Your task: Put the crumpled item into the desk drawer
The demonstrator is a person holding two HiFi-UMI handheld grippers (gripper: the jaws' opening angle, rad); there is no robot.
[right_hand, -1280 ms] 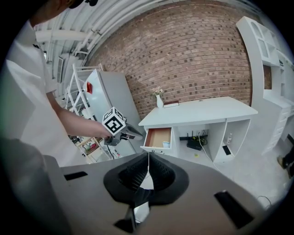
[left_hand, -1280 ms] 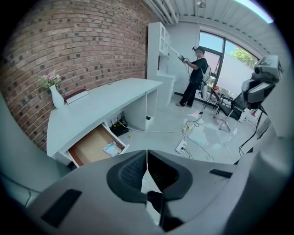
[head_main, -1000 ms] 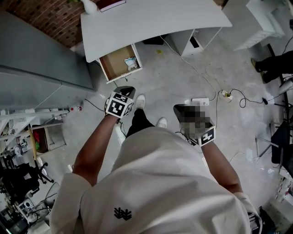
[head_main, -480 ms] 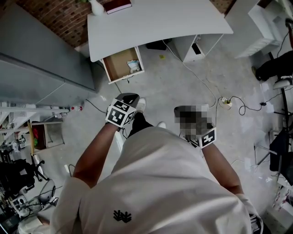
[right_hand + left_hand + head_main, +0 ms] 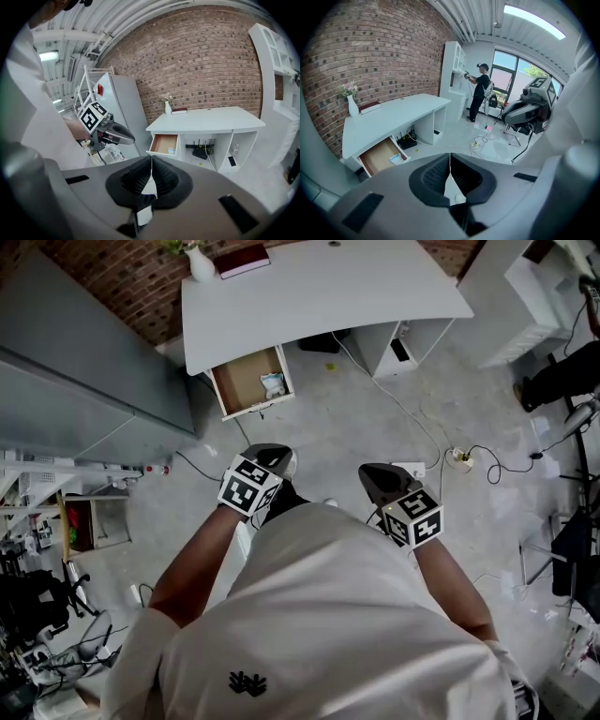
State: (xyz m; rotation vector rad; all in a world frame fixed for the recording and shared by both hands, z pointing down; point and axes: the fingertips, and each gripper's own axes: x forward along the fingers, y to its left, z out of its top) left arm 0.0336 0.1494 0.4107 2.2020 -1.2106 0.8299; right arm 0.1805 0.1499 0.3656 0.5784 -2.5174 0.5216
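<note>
A white desk (image 5: 319, 282) stands against the brick wall with its wooden drawer (image 5: 242, 382) pulled open. A small pale crumpled item (image 5: 273, 384) lies at the drawer's right side; it also shows in the left gripper view as the crumpled item (image 5: 397, 158) and in the right gripper view as the crumpled item (image 5: 172, 151). My left gripper (image 5: 272, 454) and right gripper (image 5: 375, 474) hang in front of my body above the floor, well back from the desk. The left gripper (image 5: 450, 157) and right gripper (image 5: 151, 159) are both shut with nothing between the pads.
A vase (image 5: 200, 262) and a red book (image 5: 242, 259) sit on the desk's back left. A grey cabinet (image 5: 84, 371) stands left of the drawer. Cables and a power strip (image 5: 410, 467) lie on the floor. A person (image 5: 480, 91) stands by white shelves.
The desk now sits a little farther away and more of its top shows. Both grippers have drawn slightly back toward my body and stay shut.
</note>
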